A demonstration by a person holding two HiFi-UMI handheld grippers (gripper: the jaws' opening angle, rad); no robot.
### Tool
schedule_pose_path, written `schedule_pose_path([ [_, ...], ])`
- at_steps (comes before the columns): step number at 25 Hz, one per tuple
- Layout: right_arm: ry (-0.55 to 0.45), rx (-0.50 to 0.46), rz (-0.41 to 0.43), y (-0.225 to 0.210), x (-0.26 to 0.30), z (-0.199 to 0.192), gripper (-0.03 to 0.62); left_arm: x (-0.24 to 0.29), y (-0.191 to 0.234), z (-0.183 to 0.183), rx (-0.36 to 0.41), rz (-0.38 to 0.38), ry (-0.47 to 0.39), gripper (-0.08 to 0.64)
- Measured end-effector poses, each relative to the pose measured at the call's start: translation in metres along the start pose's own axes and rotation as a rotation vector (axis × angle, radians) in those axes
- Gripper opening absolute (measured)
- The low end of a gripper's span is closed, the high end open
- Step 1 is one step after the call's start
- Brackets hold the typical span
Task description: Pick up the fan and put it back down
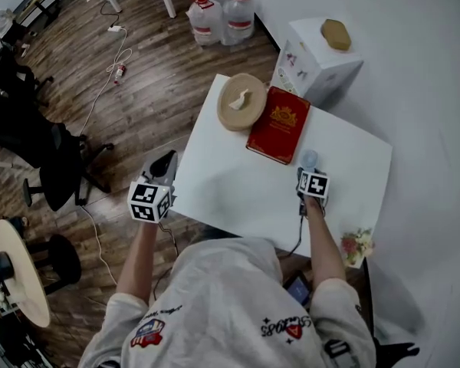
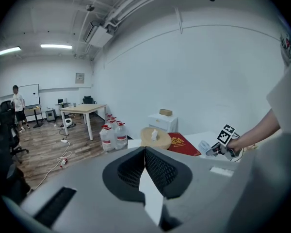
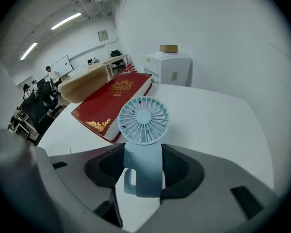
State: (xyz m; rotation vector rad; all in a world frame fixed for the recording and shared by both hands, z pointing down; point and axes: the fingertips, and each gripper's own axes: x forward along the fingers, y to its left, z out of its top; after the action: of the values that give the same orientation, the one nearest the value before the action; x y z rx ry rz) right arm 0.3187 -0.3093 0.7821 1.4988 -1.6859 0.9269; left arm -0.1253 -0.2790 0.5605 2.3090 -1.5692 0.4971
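A light blue hand-held fan (image 3: 143, 125) stands upright between the jaws of my right gripper (image 3: 143, 171), whose pads press on its handle. In the head view the fan (image 1: 309, 159) sits just ahead of the right gripper (image 1: 307, 170), over the right part of the white table (image 1: 230, 194). Whether its base touches the tabletop cannot be told. My left gripper (image 1: 167, 161) hovers at the table's left edge. Its jaws (image 2: 145, 152) meet with nothing between them. From the left gripper view the fan (image 2: 205, 146) shows small at the far right.
A red book (image 1: 279, 123) lies at the table's far side beside a round wooden tissue holder (image 1: 241, 101). Behind stands a white cabinet (image 1: 318, 64), with water bottles (image 1: 222, 14) on the floor. A small flower bunch (image 1: 356, 244) lies at the near right corner. Office chairs (image 1: 38, 148) stand left.
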Motion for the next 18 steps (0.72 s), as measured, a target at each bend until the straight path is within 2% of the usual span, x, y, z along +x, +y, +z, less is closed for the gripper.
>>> schedule_pose_path([
  [6,-0.022,-0.024,-0.028,-0.004,0.016,0.001,0.219,-0.015,0.013,-0.014,-0.017,0.047,0.018,0.005],
  [8,0.036,-0.032,-0.056,-0.007,0.016,-0.011,0.219,-0.017,0.015,-0.017,-0.021,0.055,0.020,0.005],
  [11,-0.016,-0.054,-0.012,0.003,0.025,-0.004,0.219,-0.018,0.016,-0.019,-0.022,0.057,0.023,0.005],
  [13,0.047,-0.034,-0.044,-0.002,0.021,-0.019,0.221,-0.018,0.015,-0.019,-0.021,0.051,0.025,0.005],
  [16,-0.064,-0.047,-0.011,0.003,0.023,0.002,0.221,-0.018,0.013,-0.018,-0.019,0.041,0.026,0.005],
  [18,-0.079,-0.047,-0.010,0.002,0.019,0.004,0.223,-0.016,0.012,-0.018,-0.019,0.034,0.026,0.005],
])
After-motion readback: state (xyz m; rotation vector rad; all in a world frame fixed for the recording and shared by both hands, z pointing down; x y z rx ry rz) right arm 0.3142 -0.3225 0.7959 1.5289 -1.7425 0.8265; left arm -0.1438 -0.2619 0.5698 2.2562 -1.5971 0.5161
